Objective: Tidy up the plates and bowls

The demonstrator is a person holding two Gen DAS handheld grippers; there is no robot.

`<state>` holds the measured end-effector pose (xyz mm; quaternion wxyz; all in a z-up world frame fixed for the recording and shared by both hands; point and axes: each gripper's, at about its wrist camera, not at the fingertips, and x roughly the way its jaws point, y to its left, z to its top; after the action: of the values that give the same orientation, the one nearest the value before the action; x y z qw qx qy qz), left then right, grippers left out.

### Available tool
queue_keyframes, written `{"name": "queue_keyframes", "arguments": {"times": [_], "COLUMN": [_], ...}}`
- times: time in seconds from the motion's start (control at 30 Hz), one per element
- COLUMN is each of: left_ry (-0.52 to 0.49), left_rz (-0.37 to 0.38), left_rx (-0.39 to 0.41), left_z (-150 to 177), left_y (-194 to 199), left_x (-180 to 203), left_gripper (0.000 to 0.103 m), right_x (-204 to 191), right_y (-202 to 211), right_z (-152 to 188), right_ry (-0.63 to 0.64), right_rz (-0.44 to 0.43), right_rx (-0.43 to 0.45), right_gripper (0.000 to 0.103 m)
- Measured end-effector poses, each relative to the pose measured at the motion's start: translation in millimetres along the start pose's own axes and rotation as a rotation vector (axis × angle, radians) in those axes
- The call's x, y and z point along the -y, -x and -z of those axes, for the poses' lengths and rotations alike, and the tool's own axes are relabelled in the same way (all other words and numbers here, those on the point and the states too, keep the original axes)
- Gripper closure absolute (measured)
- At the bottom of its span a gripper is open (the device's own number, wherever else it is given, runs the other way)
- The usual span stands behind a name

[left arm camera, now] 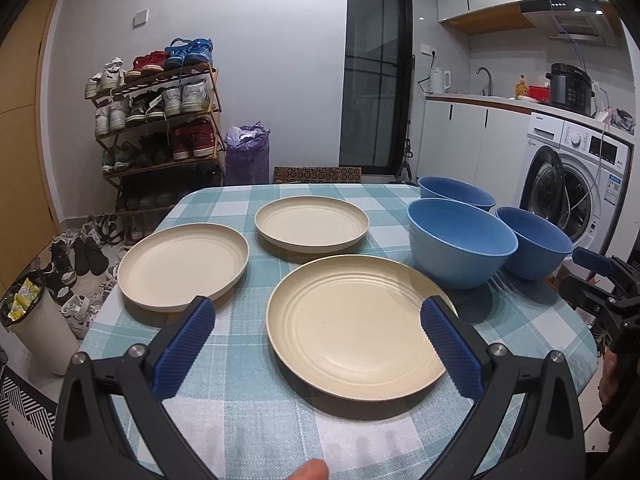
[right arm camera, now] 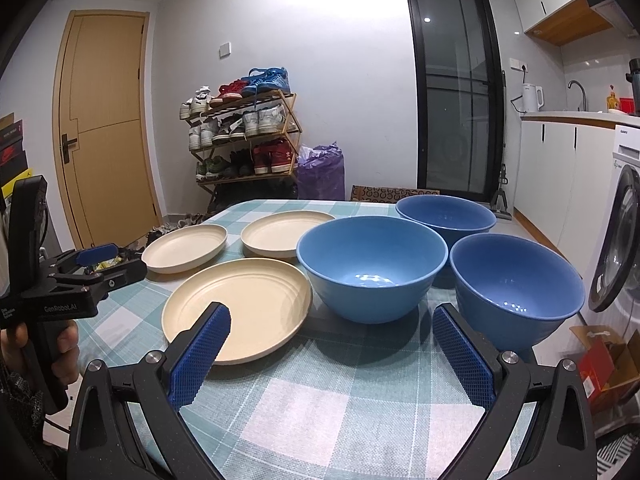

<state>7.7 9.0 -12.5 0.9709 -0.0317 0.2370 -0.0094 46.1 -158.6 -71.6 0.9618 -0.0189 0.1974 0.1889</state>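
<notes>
both grippers, left gripper [left arm camera: 316, 320] and right gripper [right arm camera: 330, 326], hang wide open, empty. near plate [left arm camera: 352, 320] lies left of three blue bowls [right arm camera: 372, 268]; its shallow rim could slip from the pads.

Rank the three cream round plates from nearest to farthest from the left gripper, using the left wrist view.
From the left gripper:
1. Big cream round plate, between its open fingers.
2. Cream plate at left.
3. Cream plate at the back centre.

Both tongs, left [left arm camera: 316, 322] and right [right arm camera: 331, 330], share black plastic arms, blue cross-hatched pads [right arm camera: 200, 354], silver screws [left arm camera: 497, 348] and white "GenRobot.AI" lettering [right arm camera: 61, 308].
</notes>
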Motion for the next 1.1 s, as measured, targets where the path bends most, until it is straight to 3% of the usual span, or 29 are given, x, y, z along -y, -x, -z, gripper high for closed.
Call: {"name": "queue_keyframes", "arguments": {"times": [0.33,0.9,1.1], "left_ry": [-0.016,-0.04,-0.029], "left_rz": [-0.012,-0.052,-0.024], "left_rx": [0.039,0.0,-0.004], "left_z": [-1.3,-19.5,-27.7], "left_y": [0.3,-8.0,-9.7], "left_x": [-3.7,-1.5,-5.4], "left_gripper": [0.0,0.0,0.0], "right_x": [4.0,3.4,4.5], "right_y": [-2.0,1.5,1.5], "right_z": [1.3,-22.6,-37.6], "right_ry": [-0.01,0.023,0.035], "right_rz": [0.004,0.002,0.016], "right_rx": [-0.005,0.012,0.007], "right_gripper": [0.0,0.0,0.0]}}
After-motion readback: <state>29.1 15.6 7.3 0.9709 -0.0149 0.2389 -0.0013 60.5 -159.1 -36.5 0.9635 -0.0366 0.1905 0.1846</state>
